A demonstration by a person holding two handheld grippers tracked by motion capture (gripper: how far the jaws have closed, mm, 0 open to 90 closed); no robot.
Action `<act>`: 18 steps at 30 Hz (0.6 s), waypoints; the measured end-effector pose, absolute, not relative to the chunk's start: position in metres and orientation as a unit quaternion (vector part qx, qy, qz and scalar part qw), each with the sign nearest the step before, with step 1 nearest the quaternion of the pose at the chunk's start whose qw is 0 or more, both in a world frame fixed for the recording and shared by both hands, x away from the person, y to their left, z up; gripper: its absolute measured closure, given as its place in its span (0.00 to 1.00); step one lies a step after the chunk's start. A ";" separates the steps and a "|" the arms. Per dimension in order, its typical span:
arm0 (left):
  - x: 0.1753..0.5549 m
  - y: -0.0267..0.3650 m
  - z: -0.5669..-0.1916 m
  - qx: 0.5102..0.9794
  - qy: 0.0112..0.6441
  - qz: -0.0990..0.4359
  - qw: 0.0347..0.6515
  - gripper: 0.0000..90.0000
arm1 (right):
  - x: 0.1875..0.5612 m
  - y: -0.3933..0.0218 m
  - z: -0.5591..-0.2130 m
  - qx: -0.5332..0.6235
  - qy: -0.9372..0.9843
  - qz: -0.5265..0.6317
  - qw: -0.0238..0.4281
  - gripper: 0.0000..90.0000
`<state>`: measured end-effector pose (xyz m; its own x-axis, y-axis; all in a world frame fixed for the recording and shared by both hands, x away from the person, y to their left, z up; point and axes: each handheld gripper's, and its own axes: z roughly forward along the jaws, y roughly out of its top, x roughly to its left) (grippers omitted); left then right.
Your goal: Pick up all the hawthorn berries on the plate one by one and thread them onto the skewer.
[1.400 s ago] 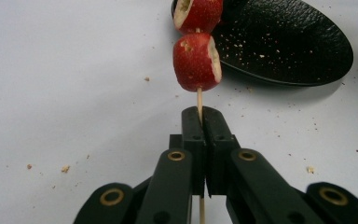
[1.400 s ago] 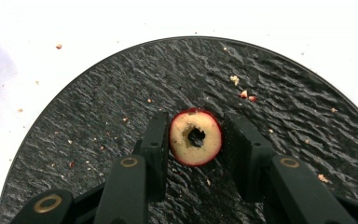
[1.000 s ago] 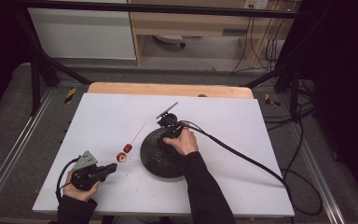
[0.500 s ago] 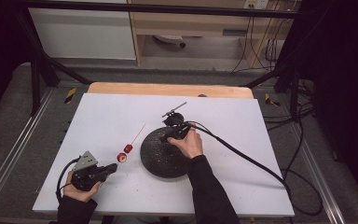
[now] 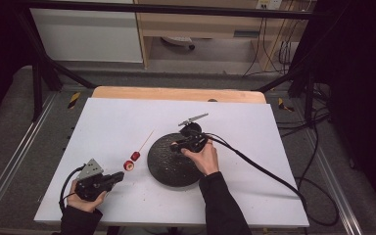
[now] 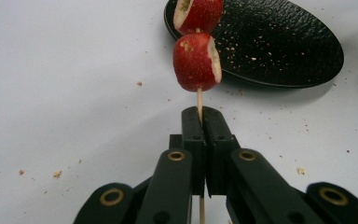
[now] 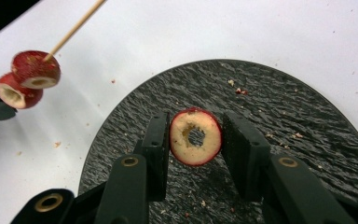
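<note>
Right tool (image 7: 195, 140) grips a cored red fruit slice (image 7: 196, 136) above the round black textured plate (image 7: 279, 121); left tool (image 6: 200, 135) clamps the thin wooden skewer (image 6: 199, 100); next: align hole with skewer tip.

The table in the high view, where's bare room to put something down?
The white table is bare along its far edge and far left corner, and on the right past the cable. It is crowded in the middle: the black plate, the right claw and the skewer with fruit.
</note>
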<state>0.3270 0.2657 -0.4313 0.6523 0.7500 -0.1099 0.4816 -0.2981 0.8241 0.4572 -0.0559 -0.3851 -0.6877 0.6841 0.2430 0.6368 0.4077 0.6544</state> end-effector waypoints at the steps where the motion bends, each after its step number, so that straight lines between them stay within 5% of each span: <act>1: 0.327 0.265 -0.431 0.792 0.388 0.150 0.447 0.98 | 0.456 -0.057 -0.386 0.395 0.835 0.382 0.031 0.70; 18: 0.323 0.257 -0.430 0.794 0.379 0.149 0.452 0.98 | 0.426 -0.079 -0.396 0.419 0.756 0.502 0.023 0.70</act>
<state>0.3226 0.2574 -0.4299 0.6681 0.7364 -0.1068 0.4674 -0.3037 0.8303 0.4262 -0.0791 -0.3963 -0.6470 0.6572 0.3866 0.6112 0.1440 0.7782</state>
